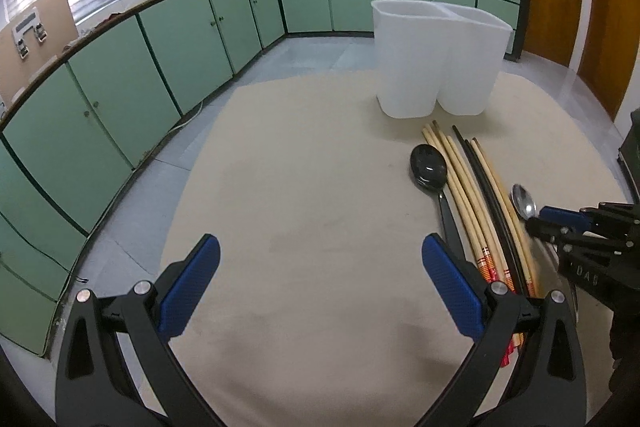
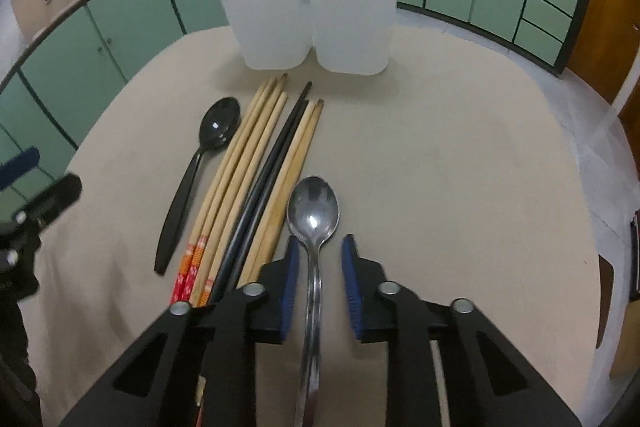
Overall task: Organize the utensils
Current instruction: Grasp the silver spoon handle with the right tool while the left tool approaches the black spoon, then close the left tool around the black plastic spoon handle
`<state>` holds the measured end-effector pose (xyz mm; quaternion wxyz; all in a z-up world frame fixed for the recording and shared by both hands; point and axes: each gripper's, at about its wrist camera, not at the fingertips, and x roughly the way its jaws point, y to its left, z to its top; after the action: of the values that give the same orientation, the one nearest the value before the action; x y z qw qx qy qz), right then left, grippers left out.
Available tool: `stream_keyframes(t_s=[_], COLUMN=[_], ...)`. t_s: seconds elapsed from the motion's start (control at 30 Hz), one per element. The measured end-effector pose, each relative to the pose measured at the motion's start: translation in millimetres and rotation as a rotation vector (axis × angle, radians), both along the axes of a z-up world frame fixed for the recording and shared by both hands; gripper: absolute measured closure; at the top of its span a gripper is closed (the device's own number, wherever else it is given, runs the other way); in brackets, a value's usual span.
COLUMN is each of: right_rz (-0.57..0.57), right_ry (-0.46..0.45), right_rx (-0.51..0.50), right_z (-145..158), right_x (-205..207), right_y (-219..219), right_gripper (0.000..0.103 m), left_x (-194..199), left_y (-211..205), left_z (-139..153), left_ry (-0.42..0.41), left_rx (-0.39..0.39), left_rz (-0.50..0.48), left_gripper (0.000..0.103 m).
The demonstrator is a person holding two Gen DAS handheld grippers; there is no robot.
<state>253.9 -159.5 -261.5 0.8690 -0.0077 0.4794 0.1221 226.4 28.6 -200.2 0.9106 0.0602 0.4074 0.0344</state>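
Straddling the steel spoon's point(image 2: 313, 211) handle, the right gripper point(image 2: 321, 242) isn't pinching yet; the left gripper point(image 1: 320, 239) gapes empty. The spoon lies mid-table point(image 2: 440, 167), touching the chopsticks point(image 2: 256, 167). That thin, slick handle could easily pivot or slip, scattering the chopsticks.

Both grippers tilted down, L wide, R narrow.

Left black two-finger gripper w/ blue ribbed pads point(image 1: 320, 247): jaws spread wide apart, nothing btwn them, pointing down and fwd at an angle. Right black two-finger gripper w/ blue pads point(image 2: 320, 241): angled down more steeply, just right of the left one, jaws parted only a narrow gap, pads point(image 2: 290, 287) roughly parallel.
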Motion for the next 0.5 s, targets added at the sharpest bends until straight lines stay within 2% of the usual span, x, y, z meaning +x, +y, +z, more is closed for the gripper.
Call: stream_keyframes(t_s=[0.07, 0.2, 0.27, 0.33, 0.5], right_rz=[-0.022, -0.108, -0.132, -0.141, -0.146], right_ry=[-0.002, -0.015, -0.008, 0.0, -0.009], right_rx=[-0.001, -0.042, -0.014, 0.015, 0.015], right_z=[-1, 0, -1, -1, 0], right_x=[3, 1, 1, 1, 1], right_y=[-5, -19, -28, -33, -29], right_gripper=[0.096, 0.097, 0.097, 0.097, 0.096], left_x=[4, 11, 15, 20, 31], left_y=[-4, -18, -26, -33, -45], left_z=[-4, -13, -17, -21, -34], left_ry=[0.012, 0.039, 0.051, 0.067, 0.107], left_rx=[-0.004, -0.012, -0.013, -0.006, -0.006], left_rz=[-0.009, -0.04, -0.06, -0.074, -0.082], left_gripper=[0.005, 0.005, 0.005, 0.005, 0.005])
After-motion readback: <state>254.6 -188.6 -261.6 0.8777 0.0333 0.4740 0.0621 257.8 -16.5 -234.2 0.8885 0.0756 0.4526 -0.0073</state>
